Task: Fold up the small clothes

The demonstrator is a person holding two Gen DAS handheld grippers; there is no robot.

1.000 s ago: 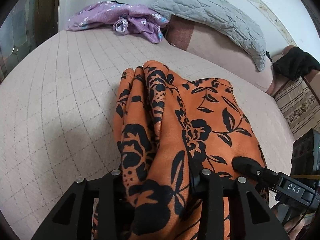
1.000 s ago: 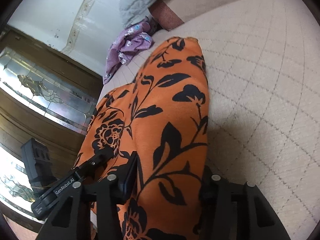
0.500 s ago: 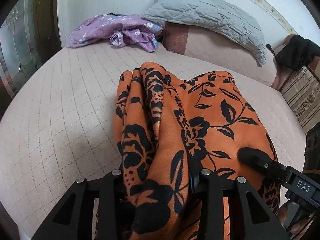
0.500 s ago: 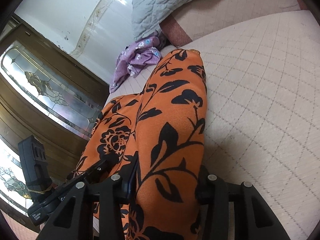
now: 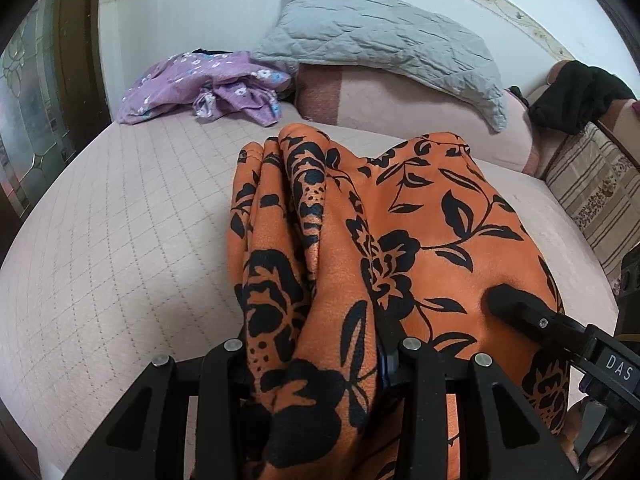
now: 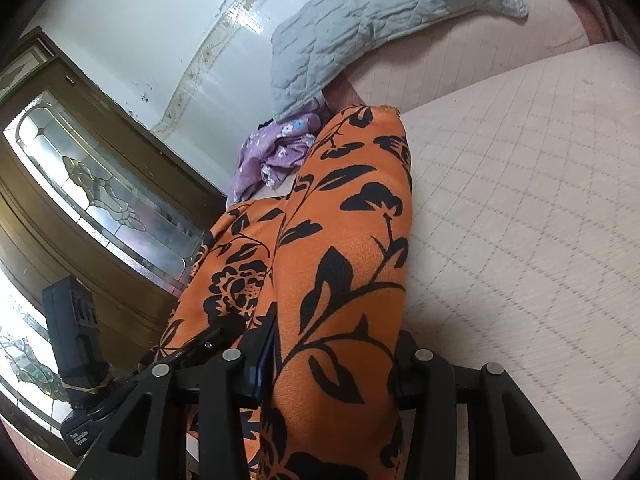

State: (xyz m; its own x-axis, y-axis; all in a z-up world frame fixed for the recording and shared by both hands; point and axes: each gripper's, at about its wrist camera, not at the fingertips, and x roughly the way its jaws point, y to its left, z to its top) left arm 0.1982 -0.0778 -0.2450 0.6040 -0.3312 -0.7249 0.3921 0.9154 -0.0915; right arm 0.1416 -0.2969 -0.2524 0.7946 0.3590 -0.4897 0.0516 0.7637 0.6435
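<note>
Both the left gripper [image 5: 316, 364] and right gripper [image 6: 328, 364], clamped on the orange black-flowered garment [image 5: 400, 240], have lifted its near edge higher off the pink quilted bed [image 5: 120, 240], so the fold is under way.

This was clearly a bedroom in someone's home: a bed [image 5: 120, 240] with a quilted pinkish cover, a grey pillow [image 5: 384, 44] against the headboard end, crumpled purple clothes [image 5: 200, 80] by the wall, and a wooden cabinet [image 6: 100, 184] with leaded glass doors alongside.

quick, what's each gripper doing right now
left gripper: closed on the orange floral garment.
right gripper: closed on the same garment, at another part.
</note>
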